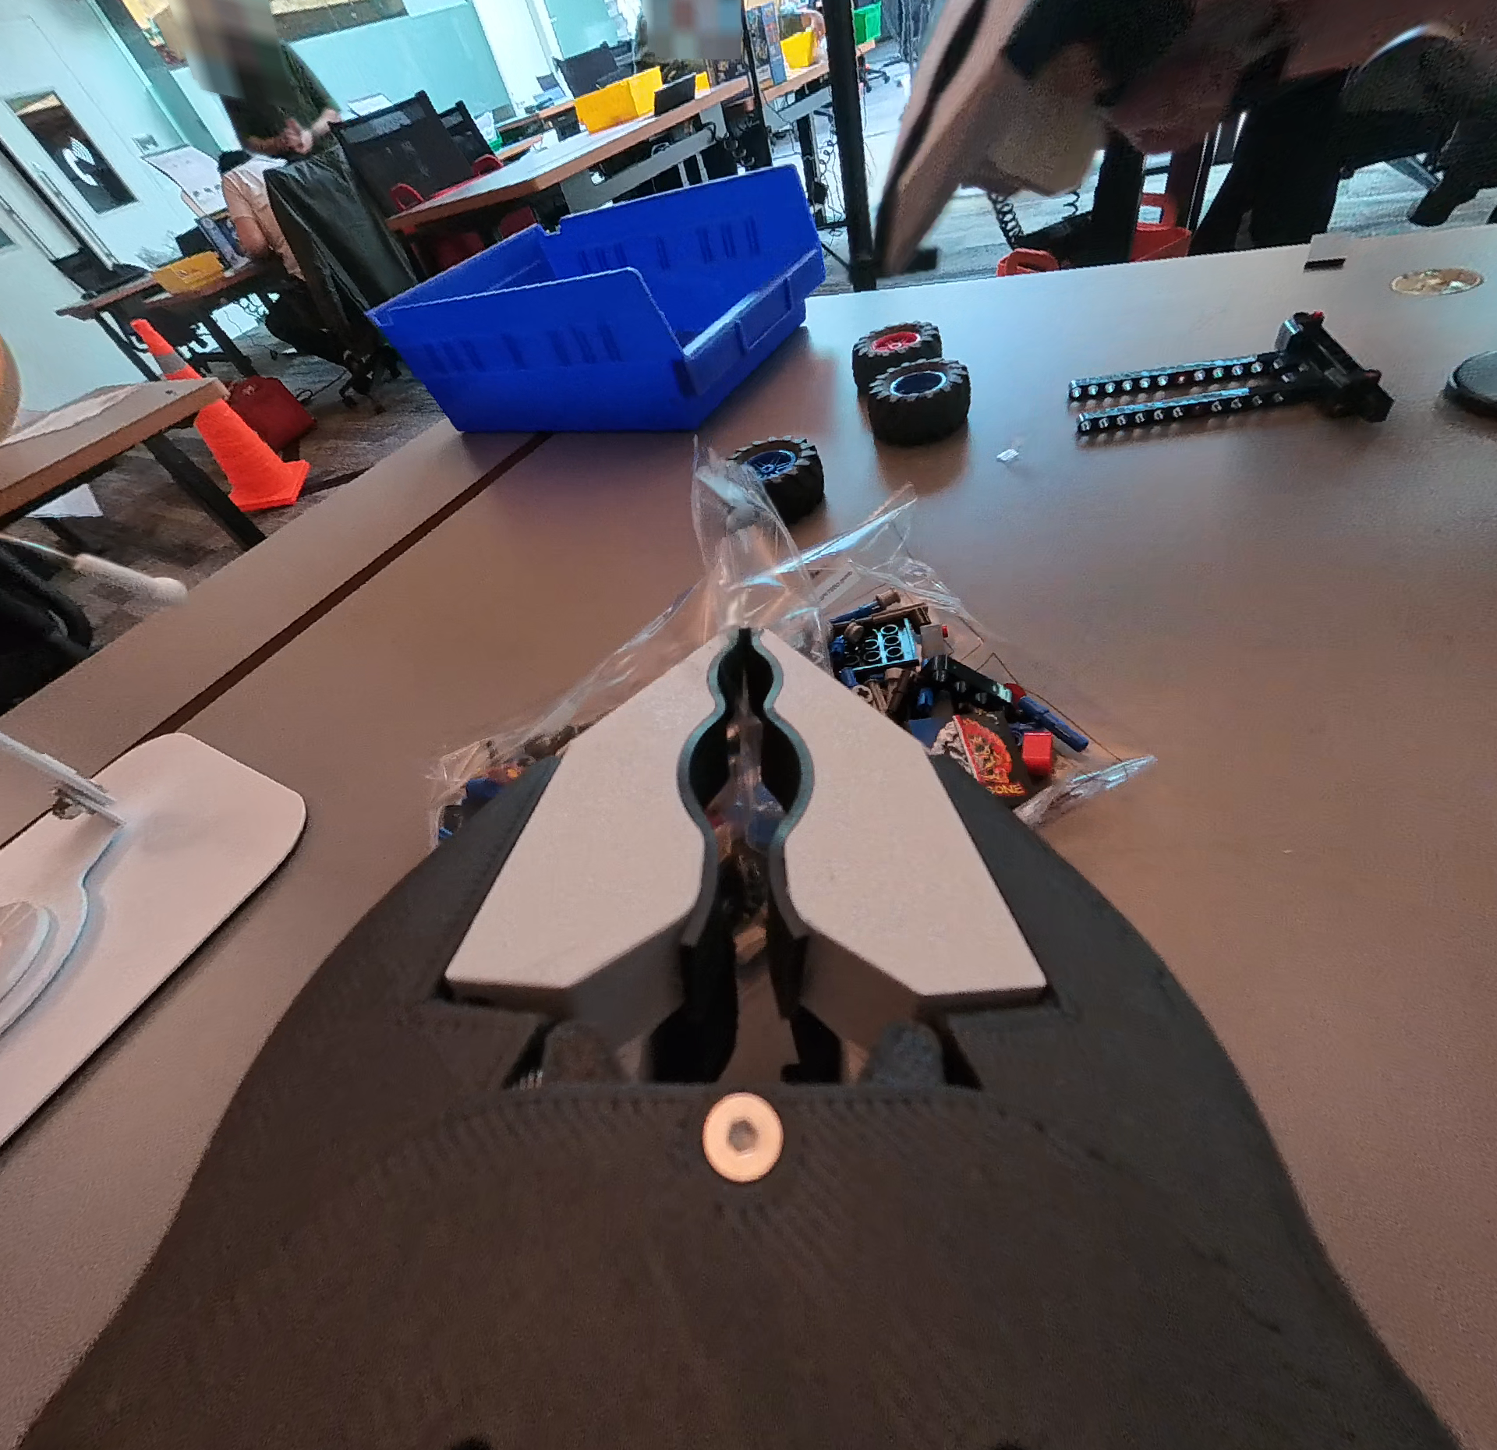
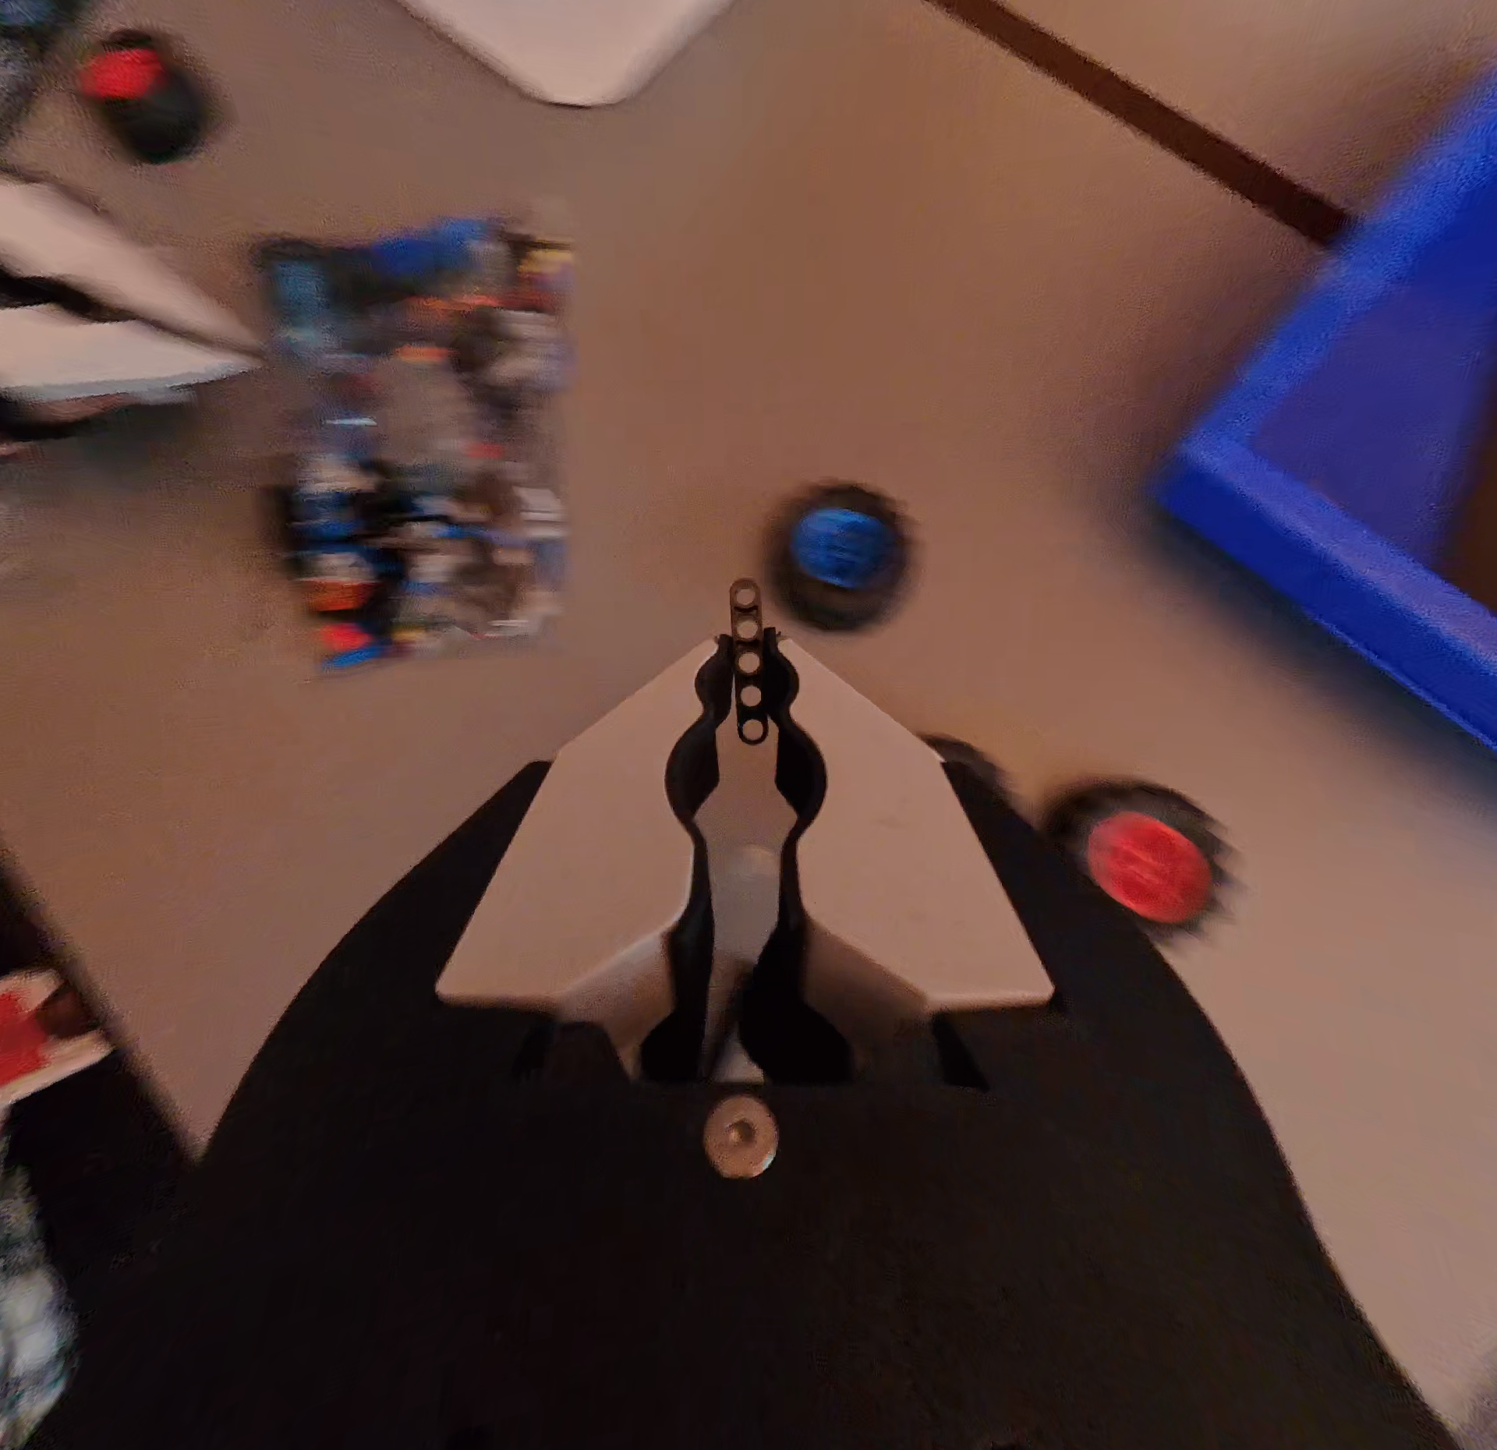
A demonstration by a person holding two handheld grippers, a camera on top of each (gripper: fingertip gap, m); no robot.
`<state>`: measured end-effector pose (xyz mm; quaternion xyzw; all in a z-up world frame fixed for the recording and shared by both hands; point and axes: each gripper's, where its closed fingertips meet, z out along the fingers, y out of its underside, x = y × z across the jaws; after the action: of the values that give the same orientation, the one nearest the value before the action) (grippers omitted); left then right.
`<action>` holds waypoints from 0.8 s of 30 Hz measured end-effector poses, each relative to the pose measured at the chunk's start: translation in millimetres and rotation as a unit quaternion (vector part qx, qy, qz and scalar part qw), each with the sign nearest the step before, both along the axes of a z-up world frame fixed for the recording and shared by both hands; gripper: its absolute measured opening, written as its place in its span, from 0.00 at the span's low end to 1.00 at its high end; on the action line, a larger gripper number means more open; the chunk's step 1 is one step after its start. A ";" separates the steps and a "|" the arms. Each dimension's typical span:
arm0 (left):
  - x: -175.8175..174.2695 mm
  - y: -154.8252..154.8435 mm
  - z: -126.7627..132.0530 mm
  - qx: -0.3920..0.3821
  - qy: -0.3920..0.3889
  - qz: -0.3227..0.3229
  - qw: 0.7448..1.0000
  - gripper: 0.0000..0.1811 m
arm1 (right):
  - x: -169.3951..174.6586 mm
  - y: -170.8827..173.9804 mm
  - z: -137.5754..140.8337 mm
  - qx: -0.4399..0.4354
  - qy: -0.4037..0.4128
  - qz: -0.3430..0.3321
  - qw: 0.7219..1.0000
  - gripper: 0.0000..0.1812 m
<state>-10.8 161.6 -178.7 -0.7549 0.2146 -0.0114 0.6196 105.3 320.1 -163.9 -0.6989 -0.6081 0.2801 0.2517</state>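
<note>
My left gripper [image 1: 744, 642], jaws pinched on the clear plastic bag [image 1: 778, 593] of small bricks lying on the worktop [image 1: 1215, 682]; three wheels [image 1: 919, 390] at 1 o'clock past the bag, blue bin [image 1: 599, 342] at 11, black holed beam assembly [image 1: 1231, 390] at 2. My right gripper [image 2: 749, 642], jaws clamped on a short black holed beam [image 2: 745, 658], above the worktop; blue-hubbed wheel [image 2: 842, 557] just at 1 o'clock, red-hubbed wheel [image 2: 1146, 864] at 3, blurred.

Three toy wheels [image 1: 919, 390], one blue bin [image 1: 616, 318], one parts bag [image 1: 931, 682], one holed beam [image 2: 747, 658].
</note>
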 end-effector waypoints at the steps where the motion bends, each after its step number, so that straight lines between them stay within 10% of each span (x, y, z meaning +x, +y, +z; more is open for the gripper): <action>1: -0.9 -0.2 1.3 0.002 -0.004 0.001 1.000 0.00 | -10.3 -34.9 3.0 -0.004 0.004 0.044 0.999 0.02; 6: -3.4 -1.7 5.9 0.012 -0.016 0.003 1.000 0.00 | -54.3 -142.0 -22.5 0.014 -0.028 0.160 0.987 0.03; 12: -1.7 -3.6 7.7 0.017 -0.016 -0.003 1.000 0.00 | -102.9 -163.5 -53.8 0.027 -0.031 0.154 0.987 0.14; 24: 23.0 -18.0 14.9 0.028 0.039 -0.062 0.997 0.15 | -12.2 -155.0 10.6 0.018 0.084 0.025 0.996 0.16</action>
<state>12.1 143.6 -163.9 -0.7222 0.2858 -0.0143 0.6298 93.1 165.1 -153.2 -0.6529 -0.6070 0.3332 0.3072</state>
